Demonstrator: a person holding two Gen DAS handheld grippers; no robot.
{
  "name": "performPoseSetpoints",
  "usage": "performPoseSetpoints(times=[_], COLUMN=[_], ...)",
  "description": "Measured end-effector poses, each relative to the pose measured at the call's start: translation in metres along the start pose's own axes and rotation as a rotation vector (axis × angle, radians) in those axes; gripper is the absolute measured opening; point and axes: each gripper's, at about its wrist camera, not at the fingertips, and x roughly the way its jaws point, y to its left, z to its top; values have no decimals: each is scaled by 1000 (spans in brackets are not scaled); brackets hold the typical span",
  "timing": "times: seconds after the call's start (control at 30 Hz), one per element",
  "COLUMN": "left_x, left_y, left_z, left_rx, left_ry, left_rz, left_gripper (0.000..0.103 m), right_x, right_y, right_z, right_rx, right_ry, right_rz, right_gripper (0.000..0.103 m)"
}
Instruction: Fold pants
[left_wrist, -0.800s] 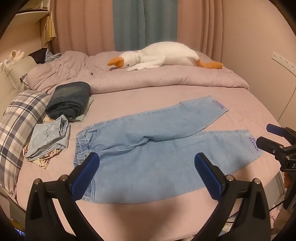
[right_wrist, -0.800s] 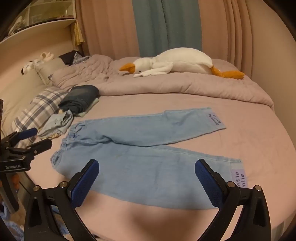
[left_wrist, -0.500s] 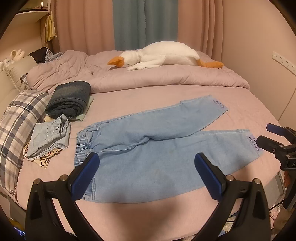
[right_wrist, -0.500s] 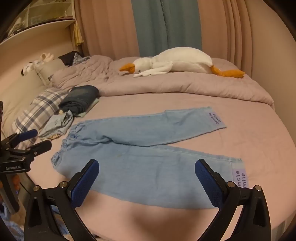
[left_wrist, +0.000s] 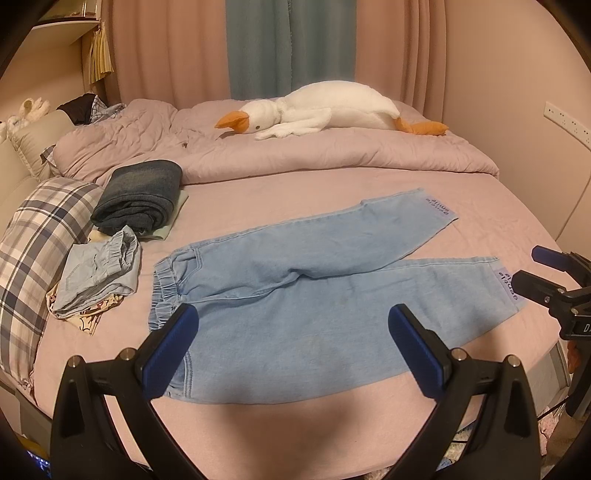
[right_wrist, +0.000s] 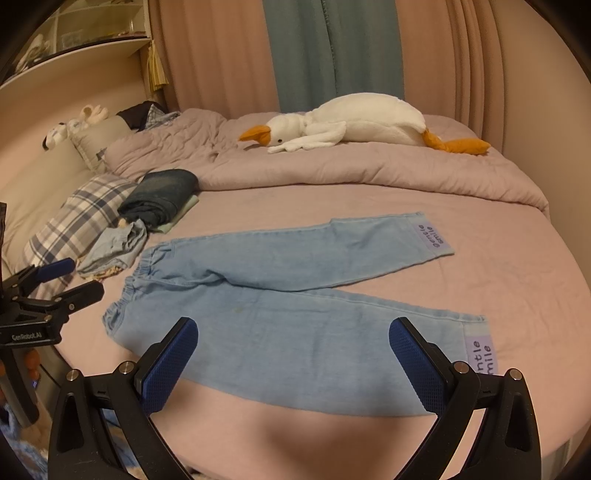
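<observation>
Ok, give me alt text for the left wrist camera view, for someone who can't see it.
Light blue pants lie flat and unfolded on a pink bed, legs spread apart, with the open left gripper above their near edge, holding nothing. Folded clothes sit beside the waistband, a plush goose lies on the quilt behind, and the right gripper shows at the right edge.

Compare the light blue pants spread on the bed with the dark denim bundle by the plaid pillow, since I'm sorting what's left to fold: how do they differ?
The light blue pants lie spread flat with both legs apart; the dark denim bundle is already folded into a thick stack. The pants are pale, the bundle deep navy. The pants lie straight on the sheet, while the bundle sits on a pale green item. Both rest on the bed, untouched by either gripper.
</observation>
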Motion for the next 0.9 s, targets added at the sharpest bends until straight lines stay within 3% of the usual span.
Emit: performPoseSetpoints(times=[0.9], left_x=[3], left_y=[13], left_z=[-8], left_rx=[-9], left_ry=[-7], left_rz=[-1], left_gripper=[103], right_x=[5], right_y=[8], right_z=[-3], right_rx=[0], right_ry=[12], right_rz=[9], right_gripper=[103])
